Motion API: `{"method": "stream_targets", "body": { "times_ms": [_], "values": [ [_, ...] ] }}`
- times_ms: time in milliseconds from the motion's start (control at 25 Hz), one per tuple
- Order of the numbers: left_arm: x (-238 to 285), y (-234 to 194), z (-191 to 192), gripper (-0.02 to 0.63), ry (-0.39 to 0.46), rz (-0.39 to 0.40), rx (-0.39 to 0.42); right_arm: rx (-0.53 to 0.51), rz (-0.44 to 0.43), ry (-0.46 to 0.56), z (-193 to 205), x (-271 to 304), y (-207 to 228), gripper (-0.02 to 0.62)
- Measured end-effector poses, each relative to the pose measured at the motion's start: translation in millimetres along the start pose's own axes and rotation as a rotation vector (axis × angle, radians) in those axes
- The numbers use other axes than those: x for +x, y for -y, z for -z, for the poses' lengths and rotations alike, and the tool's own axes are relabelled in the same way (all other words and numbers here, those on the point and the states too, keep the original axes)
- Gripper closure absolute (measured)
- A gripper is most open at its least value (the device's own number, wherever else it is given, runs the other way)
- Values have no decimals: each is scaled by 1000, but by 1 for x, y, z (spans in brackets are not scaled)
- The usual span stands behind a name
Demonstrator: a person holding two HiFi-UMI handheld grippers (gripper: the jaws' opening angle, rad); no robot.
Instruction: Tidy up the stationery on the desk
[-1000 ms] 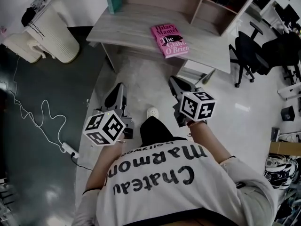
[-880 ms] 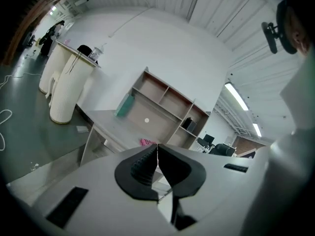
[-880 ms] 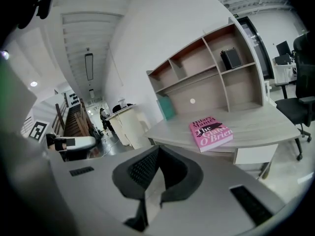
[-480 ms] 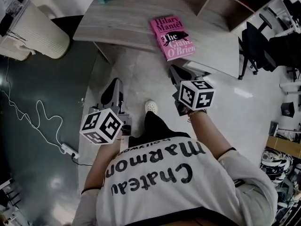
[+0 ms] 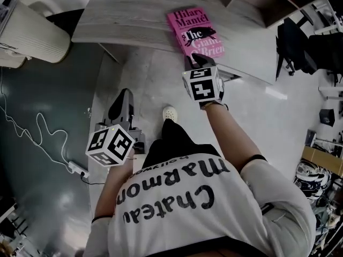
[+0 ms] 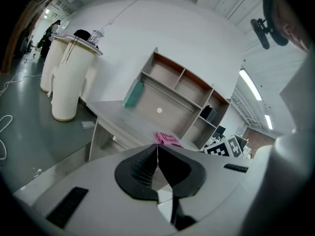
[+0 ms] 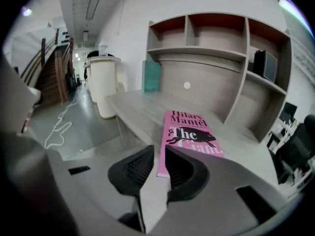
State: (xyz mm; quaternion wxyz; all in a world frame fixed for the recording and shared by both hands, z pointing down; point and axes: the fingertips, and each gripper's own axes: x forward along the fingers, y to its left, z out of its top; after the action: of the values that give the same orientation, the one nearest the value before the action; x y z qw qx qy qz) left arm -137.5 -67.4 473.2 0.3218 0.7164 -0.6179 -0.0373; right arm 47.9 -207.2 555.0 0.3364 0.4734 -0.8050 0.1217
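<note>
Forward, right arm (image 5: pixel 229 135) outstretched near book (image 5: pixel 197 32)

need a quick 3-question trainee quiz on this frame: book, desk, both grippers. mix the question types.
1. True or false: the pink book lies flat on the desk, cover up.
2. Which gripper is closer to the book? A) left gripper B) right gripper
3. What sits between the left gripper's jaws?

Key:
1. True.
2. B. Its jaws stand apart, have just been opening, and press on nothing.
3. Nothing; they are shut together.
</note>
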Motion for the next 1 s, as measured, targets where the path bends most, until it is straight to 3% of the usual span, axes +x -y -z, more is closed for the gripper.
{"method": "stream_targets", "body": {
  "times_ms": [320,440,680,760,1000],
  "values": [
    [-7,-21,12,589,-19,-52,-29,-307,148,-134,25,41,-9,340],
    [-9,-29,11,589,-20,-71,-41,-392,219,-176,30,52,-9,311],
    [-9,-29,5,589,-14,-77,-41,-475,316,-230,37,63,2,304],
    [-11,-32,5,589,-12,-84,-46,-497,347,-217,37,63,6,362],
    [-8,-32,11,589,-19,-78,-66,-485,360,-211,36,56,11,390]
  ]
}}
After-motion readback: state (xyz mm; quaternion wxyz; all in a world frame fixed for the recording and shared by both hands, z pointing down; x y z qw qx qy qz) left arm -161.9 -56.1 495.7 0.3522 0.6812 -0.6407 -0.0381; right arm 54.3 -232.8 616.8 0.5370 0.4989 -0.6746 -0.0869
